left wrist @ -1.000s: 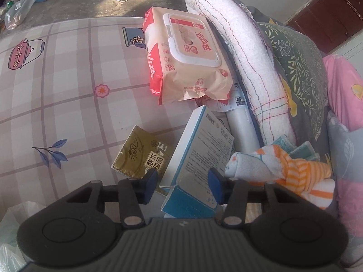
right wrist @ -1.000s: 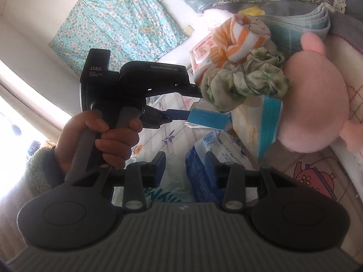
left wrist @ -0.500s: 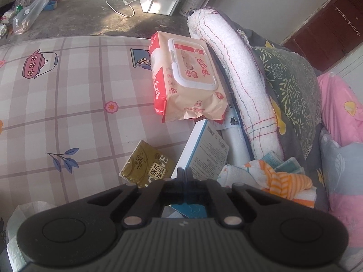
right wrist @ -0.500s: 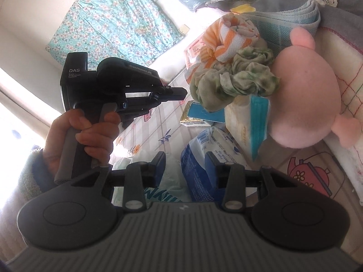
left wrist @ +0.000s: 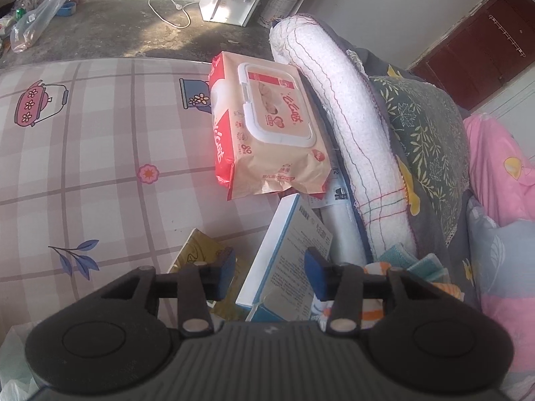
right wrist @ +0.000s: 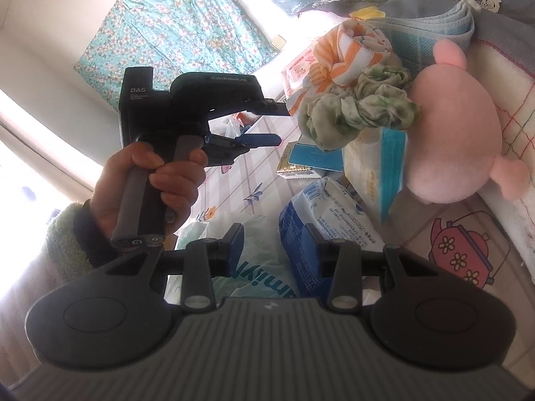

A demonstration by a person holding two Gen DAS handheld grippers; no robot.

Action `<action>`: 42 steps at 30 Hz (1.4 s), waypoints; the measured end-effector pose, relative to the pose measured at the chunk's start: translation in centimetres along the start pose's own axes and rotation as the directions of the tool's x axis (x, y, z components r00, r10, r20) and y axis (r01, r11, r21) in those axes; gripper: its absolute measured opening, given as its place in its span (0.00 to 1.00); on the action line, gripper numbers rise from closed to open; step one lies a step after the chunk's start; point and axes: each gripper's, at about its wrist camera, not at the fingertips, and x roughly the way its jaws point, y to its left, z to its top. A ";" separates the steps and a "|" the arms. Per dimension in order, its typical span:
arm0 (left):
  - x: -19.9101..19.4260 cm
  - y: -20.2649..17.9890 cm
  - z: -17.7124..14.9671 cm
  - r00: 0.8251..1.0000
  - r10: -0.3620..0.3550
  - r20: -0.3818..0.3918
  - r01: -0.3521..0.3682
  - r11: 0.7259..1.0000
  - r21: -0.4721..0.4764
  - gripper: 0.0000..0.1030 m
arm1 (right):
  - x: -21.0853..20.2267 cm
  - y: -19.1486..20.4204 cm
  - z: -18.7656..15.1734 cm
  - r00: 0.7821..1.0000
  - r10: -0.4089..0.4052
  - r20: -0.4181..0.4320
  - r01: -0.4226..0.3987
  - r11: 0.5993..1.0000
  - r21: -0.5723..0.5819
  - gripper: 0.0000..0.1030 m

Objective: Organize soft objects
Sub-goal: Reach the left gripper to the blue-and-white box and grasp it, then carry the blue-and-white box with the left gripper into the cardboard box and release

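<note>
Reopening after a brief close half a second ago, left gripper (left wrist: 269, 270) stands wide, empty, straddling the white-and-blue box (left wrist: 287, 264) on the checked cloth (left wrist: 100, 167). Right gripper (right wrist: 276, 245): wide, empty, near the blue packet (right wrist: 321, 220). Striped towel (right wrist: 347, 50), green scrunchie (right wrist: 364, 107) and pink plush (right wrist: 458, 140) lie piled, unsorted.
</note>
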 end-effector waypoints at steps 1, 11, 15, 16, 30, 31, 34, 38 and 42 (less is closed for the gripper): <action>0.7 -0.2 0.5 1.000 -0.002 -0.009 0.002 1.000 0.008 0.47 | 0.0 0.0 0.1 1.000 0.000 -0.001 0.000 1.000 0.001 0.38; 6.9 0.0 2.5 0.990 -0.044 -0.133 0.035 0.997 -0.072 0.43 | 0.0 -1.8 1.2 1.000 -0.014 0.006 0.014 0.999 0.031 0.38; 5.5 -0.3 2.6 0.996 -0.047 -0.078 0.042 0.997 -0.064 0.28 | -0.1 -2.4 1.3 1.000 -0.020 0.011 0.019 0.999 0.042 0.38; 5.2 -0.3 2.6 0.996 -0.044 -0.072 0.040 0.997 -0.064 0.28 | -0.1 -2.4 1.3 1.000 -0.019 0.013 0.019 0.999 0.044 0.38; -5.8 3.0 -1.3 0.999 -0.023 0.033 0.027 0.990 -0.141 0.19 | -0.8 -0.9 1.0 0.999 0.002 0.032 -0.003 1.000 0.022 0.38; -6.4 3.2 -1.6 0.999 -0.029 0.038 0.034 0.989 -0.142 0.19 | -1.0 -0.9 0.9 0.999 0.007 0.035 -0.008 1.000 0.024 0.38; -8.8 3.7 -3.1 0.997 -0.054 0.062 0.063 0.986 -0.156 0.19 | -1.6 -0.8 1.0 0.999 0.013 0.045 -0.014 1.000 0.024 0.38; -11.6 4.5 -5.3 0.991 -0.101 0.085 0.114 0.979 -0.169 0.19 | -2.4 -0.4 1.2 0.998 0.041 0.048 -0.042 0.999 0.022 0.38; -14.0 5.5 -7.6 0.984 -0.149 0.096 0.164 0.970 -0.178 0.19 | -2.4 0.2 1.9 0.992 0.118 0.044 -0.120 0.992 0.036 0.40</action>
